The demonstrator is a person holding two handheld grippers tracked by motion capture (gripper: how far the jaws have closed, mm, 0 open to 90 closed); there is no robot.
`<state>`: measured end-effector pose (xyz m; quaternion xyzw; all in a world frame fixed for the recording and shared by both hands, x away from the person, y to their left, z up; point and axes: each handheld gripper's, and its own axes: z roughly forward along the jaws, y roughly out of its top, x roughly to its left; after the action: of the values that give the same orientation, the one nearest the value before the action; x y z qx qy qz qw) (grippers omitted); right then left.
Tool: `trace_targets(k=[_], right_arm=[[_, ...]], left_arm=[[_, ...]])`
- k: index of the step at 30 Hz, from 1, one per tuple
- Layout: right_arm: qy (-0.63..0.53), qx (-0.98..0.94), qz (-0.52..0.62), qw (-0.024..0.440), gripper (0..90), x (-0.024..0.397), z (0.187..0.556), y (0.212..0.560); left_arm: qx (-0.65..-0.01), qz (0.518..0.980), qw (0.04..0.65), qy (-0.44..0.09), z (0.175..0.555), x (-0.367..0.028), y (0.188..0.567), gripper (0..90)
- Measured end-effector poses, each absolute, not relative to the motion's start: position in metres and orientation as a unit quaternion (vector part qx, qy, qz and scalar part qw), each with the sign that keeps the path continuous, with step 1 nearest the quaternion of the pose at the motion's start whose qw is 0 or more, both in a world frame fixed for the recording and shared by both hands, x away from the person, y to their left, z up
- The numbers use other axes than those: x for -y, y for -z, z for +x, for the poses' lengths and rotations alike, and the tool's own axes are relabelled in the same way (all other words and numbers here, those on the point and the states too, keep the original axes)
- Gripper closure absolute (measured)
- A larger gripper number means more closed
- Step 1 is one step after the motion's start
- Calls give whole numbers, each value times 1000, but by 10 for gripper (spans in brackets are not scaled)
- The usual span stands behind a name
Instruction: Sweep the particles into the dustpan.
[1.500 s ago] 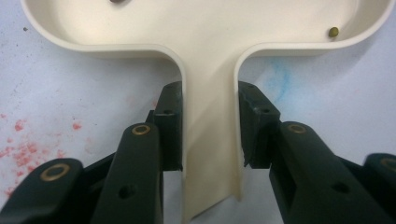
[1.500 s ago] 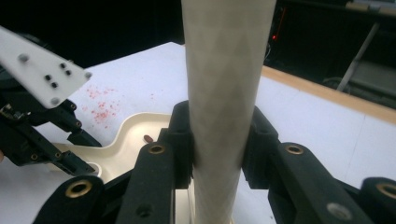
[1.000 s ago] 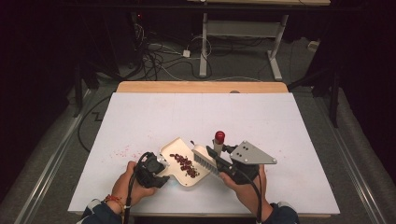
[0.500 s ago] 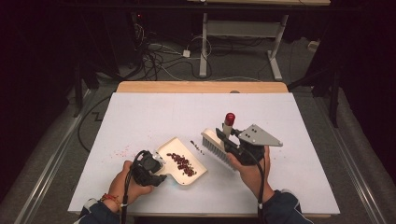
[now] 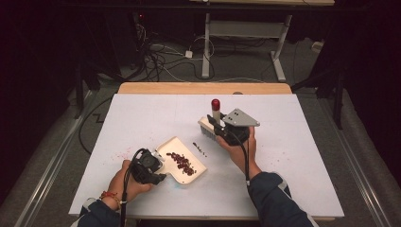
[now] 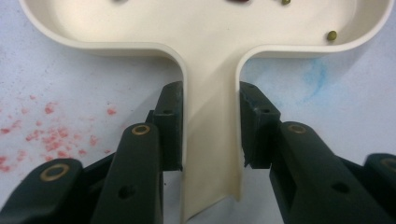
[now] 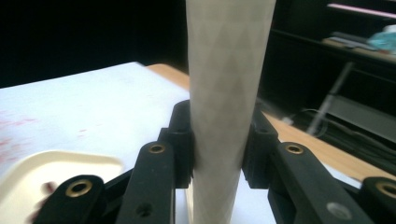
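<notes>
Gripping the cream dustpan [image 5: 182, 161] by its handle, the left gripper [image 6: 210, 135] is pinning it to the table, beans [image 5: 181, 163] just ahead. The right gripper [image 7: 217, 149] is clamping the brush [image 5: 210, 124], beside stray beans [image 5: 200, 149].

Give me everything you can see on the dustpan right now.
The dustpan is cream-coloured, looks like smooth plastic, with a shallow rounded tray, a raised rim and a flat handle. It lies flat on the white table, near the front edge, handle toward the person. The left gripper is shut on the handle, one jaw on each side. Dark red beans lie in the tray, with a few greenish ones.
</notes>
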<state>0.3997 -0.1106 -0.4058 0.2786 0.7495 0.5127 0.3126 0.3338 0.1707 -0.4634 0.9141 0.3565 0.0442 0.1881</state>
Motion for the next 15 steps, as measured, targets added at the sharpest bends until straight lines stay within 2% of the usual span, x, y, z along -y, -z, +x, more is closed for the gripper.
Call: trace_targets(k=[4,15], right_arm=[[-509,-758,271,304,697,98,374,407],[-526,-761,265,271,699,83,342,405]], left_arm=[[-355,915,186,-48,334,-170,463,639],[-357,914,185,-50,336,-168,462,638]])
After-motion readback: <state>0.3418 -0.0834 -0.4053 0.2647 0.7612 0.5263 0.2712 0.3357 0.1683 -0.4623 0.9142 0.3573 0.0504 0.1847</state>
